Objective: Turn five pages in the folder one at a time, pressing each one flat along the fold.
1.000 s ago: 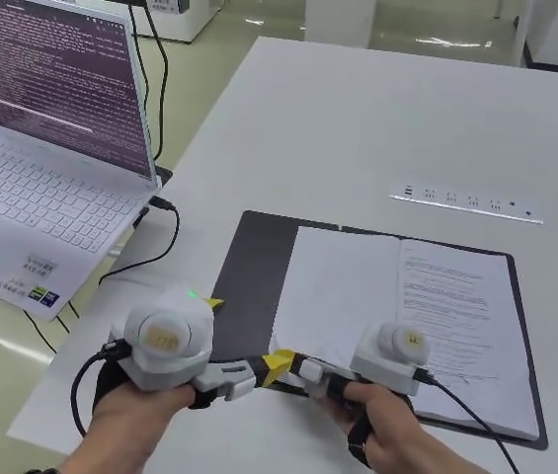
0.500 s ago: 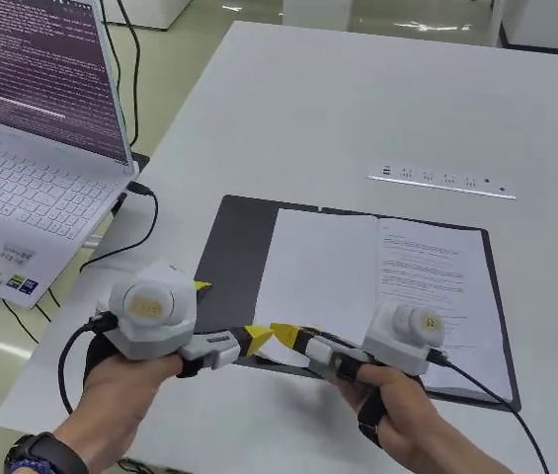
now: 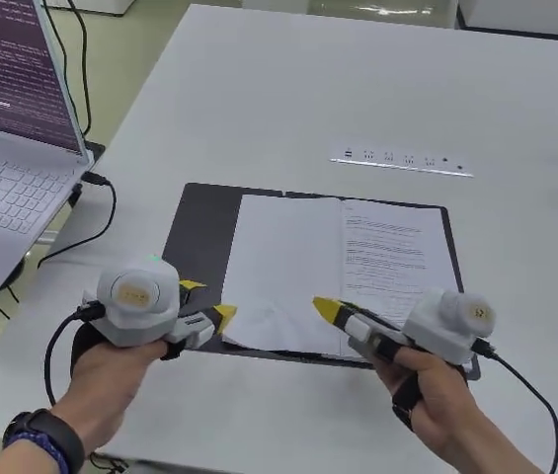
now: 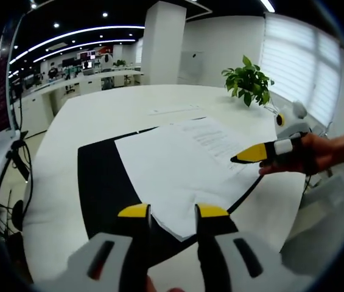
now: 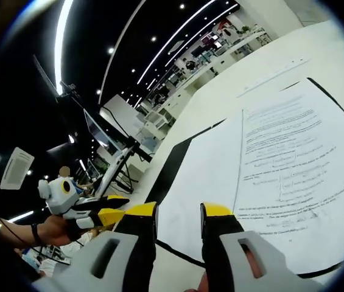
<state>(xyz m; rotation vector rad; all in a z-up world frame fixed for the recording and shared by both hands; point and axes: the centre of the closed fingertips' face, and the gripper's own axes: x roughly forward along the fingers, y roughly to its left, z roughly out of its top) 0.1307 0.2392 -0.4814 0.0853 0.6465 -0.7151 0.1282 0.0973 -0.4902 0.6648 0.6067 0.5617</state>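
The black folder (image 3: 198,247) lies open on the white table. A blank white page (image 3: 283,267) lies on its left half, and its near-left corner is creased. A printed page (image 3: 392,259) lies on the right half. My left gripper (image 3: 209,301) is open at the folder's near-left edge. In the left gripper view, its tips (image 4: 173,211) straddle the creased corner of the blank page (image 4: 172,170) without clamping it. My right gripper (image 3: 326,308) hovers open over the near edge of the pages, pointing left. Between its tips (image 5: 179,210) shows the fold, with the printed page (image 5: 287,158) to the right.
An open laptop (image 3: 7,128) stands at the left with a black cable (image 3: 101,212) running toward the folder. A power strip (image 3: 402,161) is set into the table beyond the folder. The table's near edge (image 3: 259,444) runs just under my hands. A potted plant (image 4: 249,79) stands far off.
The two grippers were tip to tip at the page's near corner. They have drawn apart, the right one moving right. The head camera has shifted.
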